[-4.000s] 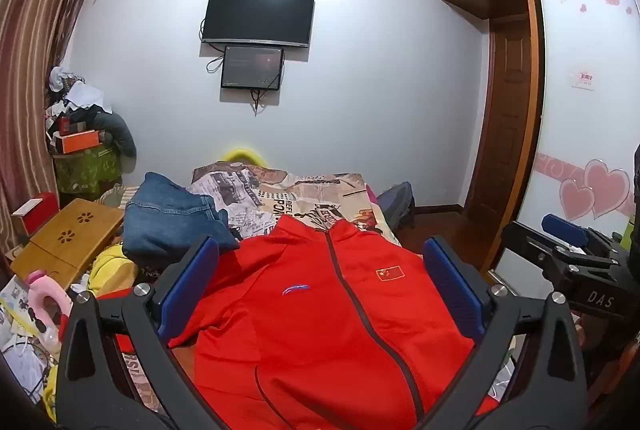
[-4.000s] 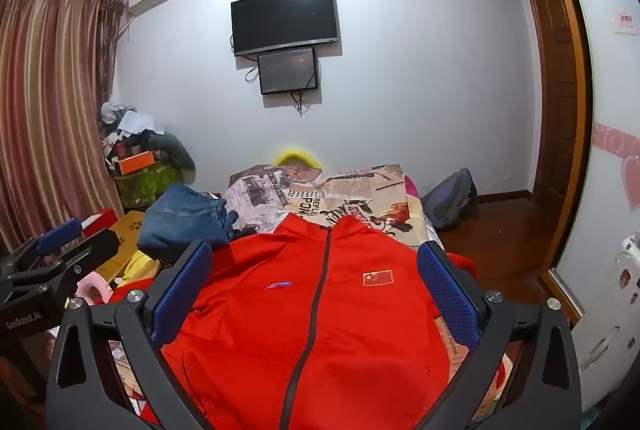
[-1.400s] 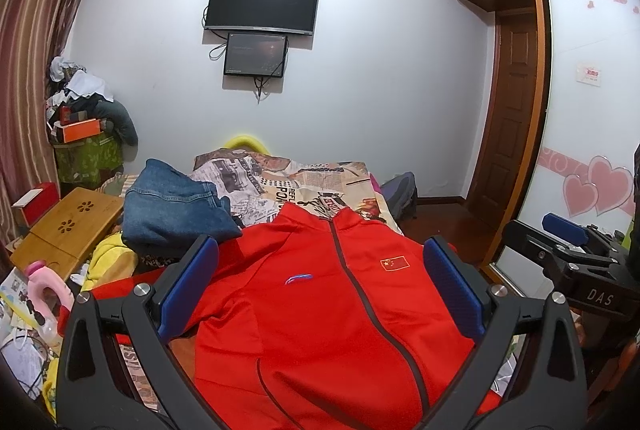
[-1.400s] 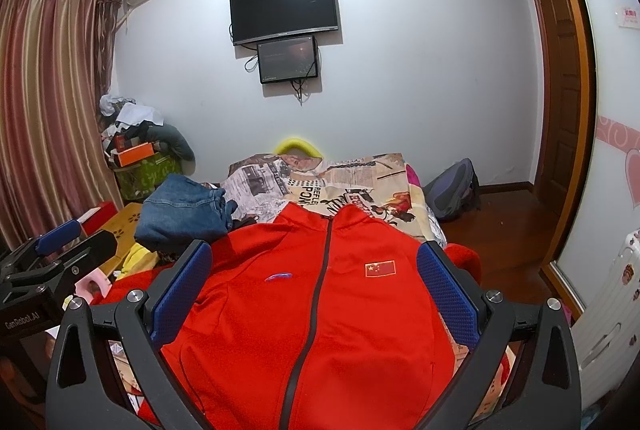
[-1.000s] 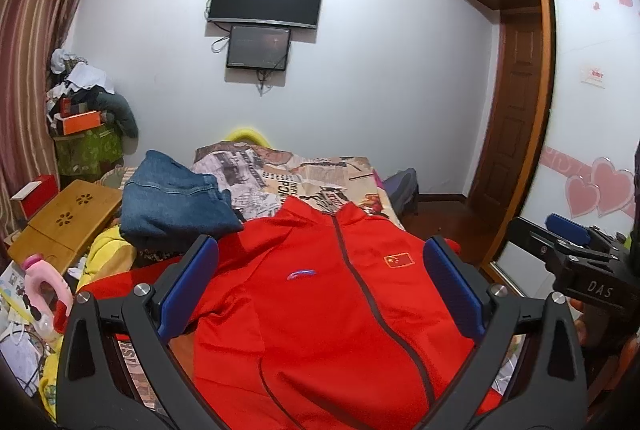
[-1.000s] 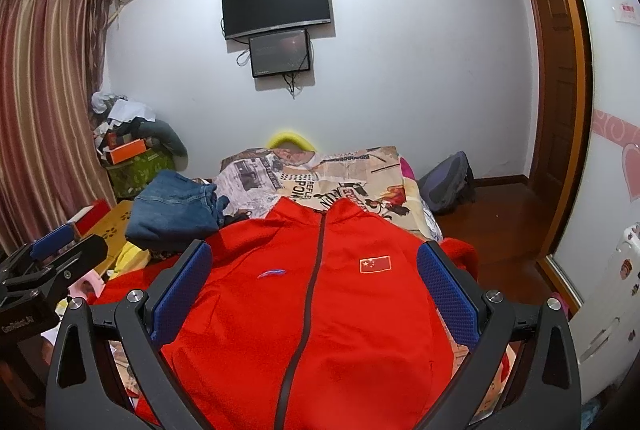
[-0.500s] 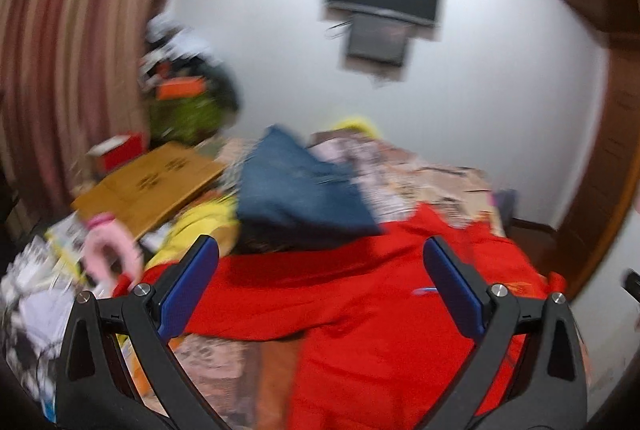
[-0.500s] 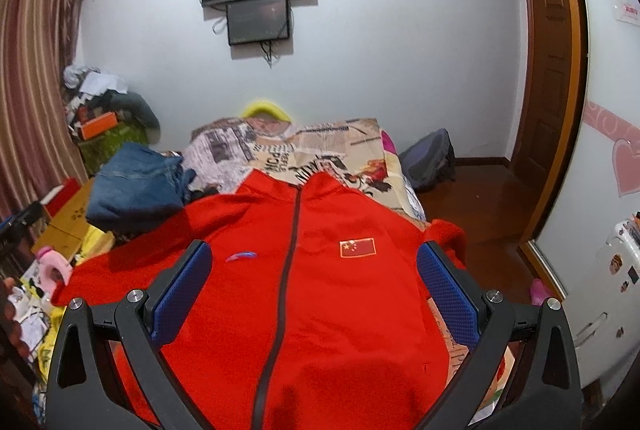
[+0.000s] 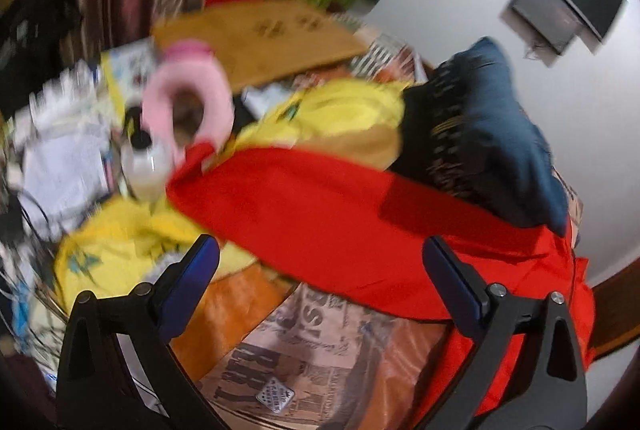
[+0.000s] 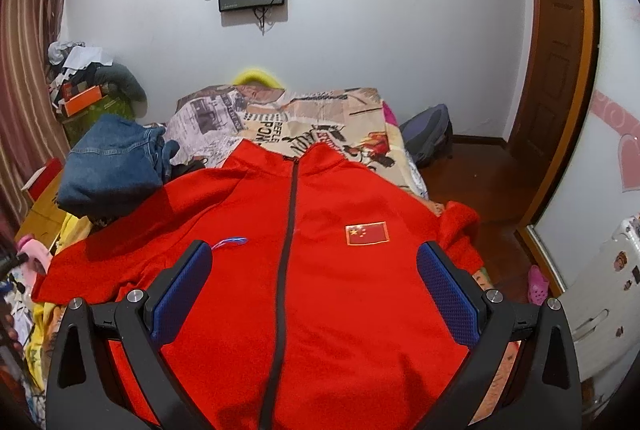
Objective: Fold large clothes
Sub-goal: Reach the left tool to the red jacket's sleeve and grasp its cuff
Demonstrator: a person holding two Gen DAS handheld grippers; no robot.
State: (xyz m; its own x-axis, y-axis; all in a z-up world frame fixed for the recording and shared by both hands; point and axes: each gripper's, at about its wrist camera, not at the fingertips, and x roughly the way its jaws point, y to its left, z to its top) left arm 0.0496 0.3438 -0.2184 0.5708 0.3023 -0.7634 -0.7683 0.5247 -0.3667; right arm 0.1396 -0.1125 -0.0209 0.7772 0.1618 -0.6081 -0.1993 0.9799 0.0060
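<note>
A red zip-up jacket (image 10: pixel 320 270) with a small flag patch lies front up on the bed, collar at the far end. My right gripper (image 10: pixel 314 282) is open and empty, hovering over the jacket's chest. The left wrist view is blurred and tilted; it shows the jacket's left sleeve (image 9: pixel 304 202) stretched out toward the bed's left edge. My left gripper (image 9: pixel 320 278) is open and empty, just above and short of that sleeve.
Folded blue jeans (image 10: pixel 112 166) lie on the bed left of the jacket. A yellow cloth (image 9: pixel 336 118), a pink ring-shaped item (image 9: pixel 188 86) and papers clutter the left side. A newspaper-print bedspread (image 10: pixel 304 118) covers the bed. A door (image 10: pixel 556 70) stands at right.
My left gripper has swung sharply left and down, from facing the jacket's front to facing its left sleeve and the clutter. My right gripper has moved lower and closer over the jacket.
</note>
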